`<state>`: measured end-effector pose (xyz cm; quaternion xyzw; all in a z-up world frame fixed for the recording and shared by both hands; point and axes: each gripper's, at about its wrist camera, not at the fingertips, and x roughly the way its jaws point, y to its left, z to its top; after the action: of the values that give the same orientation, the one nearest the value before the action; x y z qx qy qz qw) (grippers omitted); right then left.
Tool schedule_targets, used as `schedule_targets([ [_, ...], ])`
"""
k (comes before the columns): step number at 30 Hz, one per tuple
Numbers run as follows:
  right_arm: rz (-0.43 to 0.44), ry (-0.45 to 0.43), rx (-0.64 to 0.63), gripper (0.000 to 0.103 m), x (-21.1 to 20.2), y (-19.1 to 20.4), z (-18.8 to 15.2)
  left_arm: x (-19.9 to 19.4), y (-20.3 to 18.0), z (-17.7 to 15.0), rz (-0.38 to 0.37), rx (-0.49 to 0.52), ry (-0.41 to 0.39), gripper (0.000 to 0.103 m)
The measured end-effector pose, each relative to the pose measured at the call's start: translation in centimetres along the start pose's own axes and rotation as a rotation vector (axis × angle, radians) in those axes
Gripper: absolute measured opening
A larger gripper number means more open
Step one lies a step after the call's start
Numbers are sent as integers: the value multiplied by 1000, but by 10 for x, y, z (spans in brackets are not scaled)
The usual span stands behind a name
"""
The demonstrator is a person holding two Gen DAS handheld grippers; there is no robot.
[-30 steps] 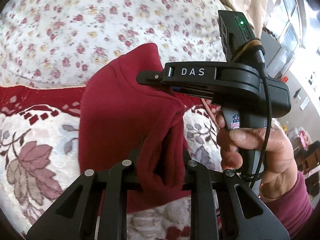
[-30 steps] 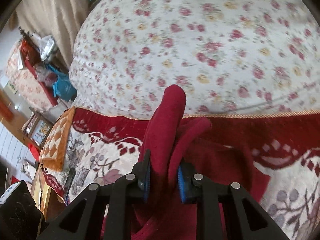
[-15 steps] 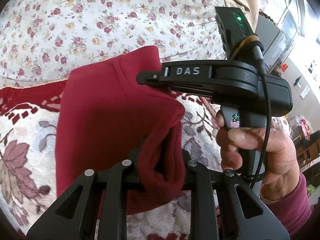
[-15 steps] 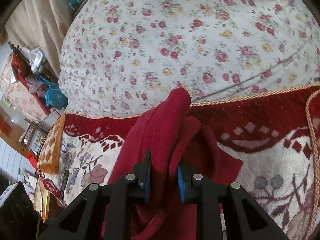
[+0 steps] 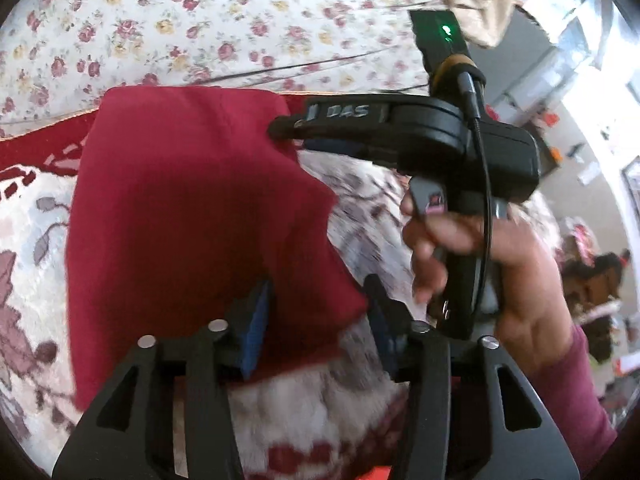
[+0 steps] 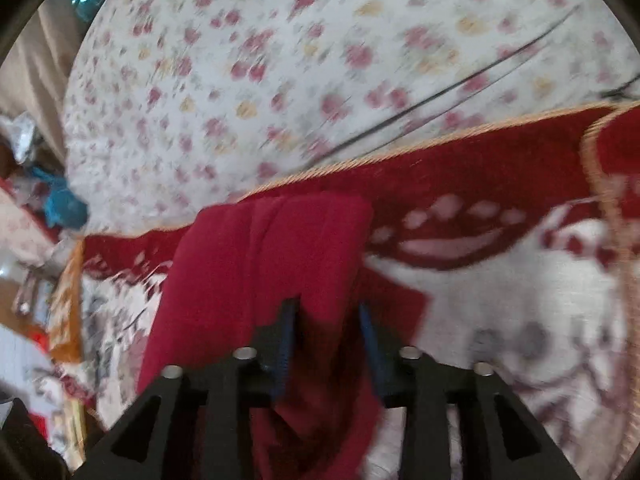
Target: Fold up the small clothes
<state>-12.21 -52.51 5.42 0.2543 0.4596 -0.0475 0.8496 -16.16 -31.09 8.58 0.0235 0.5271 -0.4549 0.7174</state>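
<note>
A dark red garment (image 5: 192,208) lies folded on a red and cream patterned rug (image 5: 24,272); it also shows in the right wrist view (image 6: 272,256). My left gripper (image 5: 316,300) is open, its blue pads standing apart on either side of the garment's near corner. My right gripper (image 6: 326,312) is open too, with the cloth lying loose between its spread pads. In the left wrist view the right gripper (image 5: 288,132) reaches in from the right, its tip at the garment's far right corner.
A floral bedspread (image 5: 200,20) lies beyond the rug's gold-trimmed edge (image 6: 400,152). A thin black cable (image 6: 460,84) runs across the bedspread. Cluttered furniture stands to the far right (image 5: 592,280) and to the far left (image 6: 36,240).
Both grippers have opened and let go of the garment, which dropped from its raised, bunched shape to lie flatter on the rug. Both views are blurred by motion.
</note>
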Motion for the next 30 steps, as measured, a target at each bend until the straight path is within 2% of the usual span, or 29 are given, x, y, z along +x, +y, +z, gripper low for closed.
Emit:
schedule_targets([
  [2, 0, -22, -2, 37, -20, 3, -3, -17, 3, -5, 16, 27, -18, 48],
  [4, 42, -41, -21, 37, -39, 12, -8, -34, 13, -10, 80, 56, -61, 50],
  [6, 57, -57, -111, 37, -54, 37, -15, -43, 27, -11, 175, 69, -95, 51],
  [9, 61, -37, -236, 36, -55, 71, -35, -43, 53, -13, 243, 24, -98, 51],
  [12, -37, 20, -329, 36, -42, 85, -66, -33, 75, -21, 253, -21, -72, 51],
  [14, -65, 71, -321, 35, -33, 77, -86, -27, 82, -29, 250, -25, -59, 51],
  [16, -48, 117, -308, 32, -27, 67, -106, -23, 89, -36, 234, -31, -59, 51],
  [19, -43, 96, -308, 32, -36, 68, -114, -23, 88, -32, 231, -22, -82, 52],
  [23, 57, 0, -142, 32, -66, 56, -99, -26, 86, -28, 257, 14, -116, 52],
  [24, 56, -21, -121, 33, -69, 54, -97, -25, 86, -27, 258, 14, -119, 52],
  [26, -7, -44, -110, 37, -66, 56, -89, -25, 86, -27, 256, 10, -123, 52],
  [28, -95, -30, -121, 37, -56, 59, -80, -27, 86, -27, 260, 17, -131, 52],
  [30, -114, -27, -134, 37, -48, 60, -74, -28, 85, -26, 270, 26, -144, 52],
])
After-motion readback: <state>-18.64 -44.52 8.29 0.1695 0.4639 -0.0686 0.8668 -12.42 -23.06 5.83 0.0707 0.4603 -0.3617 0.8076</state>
